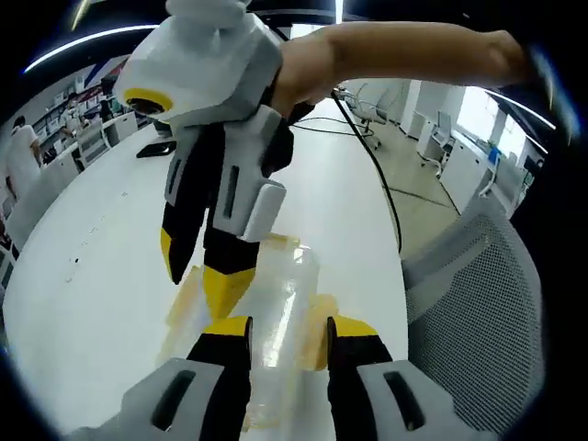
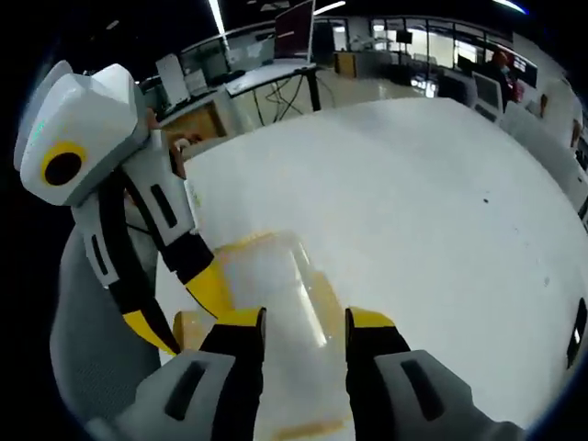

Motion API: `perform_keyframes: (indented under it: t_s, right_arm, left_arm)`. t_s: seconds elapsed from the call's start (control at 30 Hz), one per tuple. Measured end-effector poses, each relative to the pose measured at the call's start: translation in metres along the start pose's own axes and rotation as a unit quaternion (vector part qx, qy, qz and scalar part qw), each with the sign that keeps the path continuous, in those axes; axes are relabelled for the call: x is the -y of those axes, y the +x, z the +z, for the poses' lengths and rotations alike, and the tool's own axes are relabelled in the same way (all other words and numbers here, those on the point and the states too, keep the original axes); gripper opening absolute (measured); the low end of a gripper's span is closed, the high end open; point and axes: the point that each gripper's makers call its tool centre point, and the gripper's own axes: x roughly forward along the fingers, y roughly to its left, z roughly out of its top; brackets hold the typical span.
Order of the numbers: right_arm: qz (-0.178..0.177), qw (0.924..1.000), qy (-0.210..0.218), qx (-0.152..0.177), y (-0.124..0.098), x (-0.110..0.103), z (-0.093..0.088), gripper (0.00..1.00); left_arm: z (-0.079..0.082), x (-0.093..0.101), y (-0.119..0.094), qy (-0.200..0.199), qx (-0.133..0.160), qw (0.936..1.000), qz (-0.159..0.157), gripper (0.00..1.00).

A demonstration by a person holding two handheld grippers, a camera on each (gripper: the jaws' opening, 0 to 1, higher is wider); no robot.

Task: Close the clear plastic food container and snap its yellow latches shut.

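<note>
The white table point(image 1: 110, 239) lies open and bare across its wide middle and toward its far edge, giving free passage there. Close in, the clear plastic food container point(image 1: 276, 294) sits near the table's edge with both grippers crowded over it: the left gripper point(image 1: 287, 335) straddles its near side, and the right gripper point(image 1: 207, 266) comes down onto it just ahead, leaving little room between them. A mesh office chair point(image 1: 487, 303) stands just beside that table edge. A black cable point(image 1: 381, 175) runs along the table near the same edge.
</note>
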Motion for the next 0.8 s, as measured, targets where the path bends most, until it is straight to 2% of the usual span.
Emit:
perform_keyframes:
  t_s: [0.27, 0.4, 0.43, 0.47, 0.57, 0.8]
  right_arm:
    - [0.010, 0.9998, -0.003, -0.019, 0.002, 0.005, -0.002, 0.35]
    - [0.025, 0.9993, 0.000, -0.028, 0.005, 0.002, -0.006, 0.37]
    - [0.026, 0.9991, -0.001, -0.033, 0.006, 0.002, -0.008, 0.37]
    - [0.026, 0.9990, -0.002, -0.035, 0.007, 0.002, -0.008, 0.37]
    - [0.031, 0.9989, 0.002, -0.036, 0.008, 0.002, -0.009, 0.37]
    - [0.050, 0.9979, 0.009, -0.041, 0.009, -0.002, -0.011, 0.37]
  left_arm:
    - [-0.005, 0.006, 0.006, 0.041, -0.005, 0.9991, 0.008, 0.26]
    - [-0.013, 0.007, 0.011, 0.084, -0.023, 0.9961, 0.016, 0.26]
    - [-0.007, 0.007, 0.012, 0.108, -0.006, 0.9940, 0.018, 0.26]
    - [-0.013, 0.009, 0.011, 0.091, -0.019, 0.9955, 0.018, 0.26]
    - [-0.011, 0.006, 0.011, 0.101, -0.012, 0.9945, 0.025, 0.25]
    - [-0.013, 0.004, 0.016, 0.167, -0.010, 0.9849, 0.045, 0.26]
